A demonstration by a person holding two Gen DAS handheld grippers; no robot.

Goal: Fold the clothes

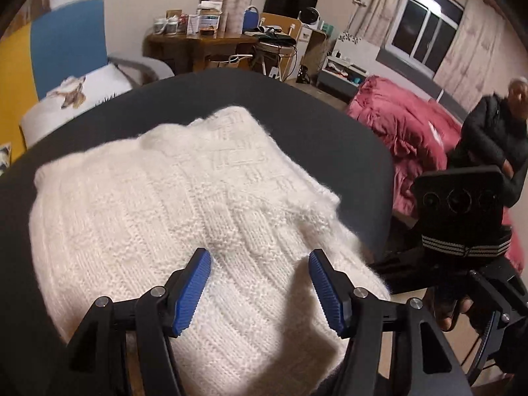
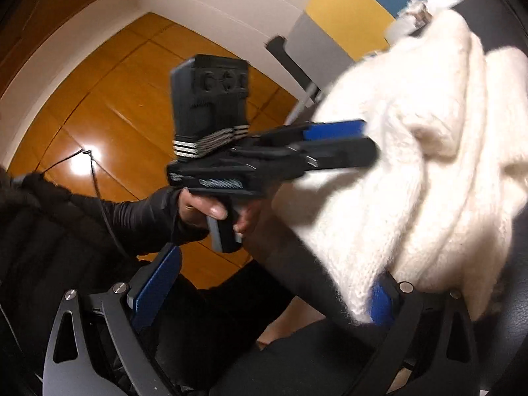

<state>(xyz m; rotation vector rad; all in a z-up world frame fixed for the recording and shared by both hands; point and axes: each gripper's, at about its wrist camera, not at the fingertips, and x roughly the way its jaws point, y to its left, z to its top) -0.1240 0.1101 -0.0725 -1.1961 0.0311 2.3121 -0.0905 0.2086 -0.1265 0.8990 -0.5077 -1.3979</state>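
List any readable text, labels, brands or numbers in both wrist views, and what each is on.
No legible text in either view.
Boxes and jars on the wooden desk: printed labels, too small and blurred to read.
White cabinet by the fan: a dark mark, unreadable.
White knit sweater: no tag or print showing.
Left gripper, right gripper: no markings visible.

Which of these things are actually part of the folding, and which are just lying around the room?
Part of the job:
white sweater
dark table it lies on
left gripper, jaws open over the sweater
right gripper, jaws open

Just lying about:
pink quilt
cluttered wooden desk
pillow
seated person
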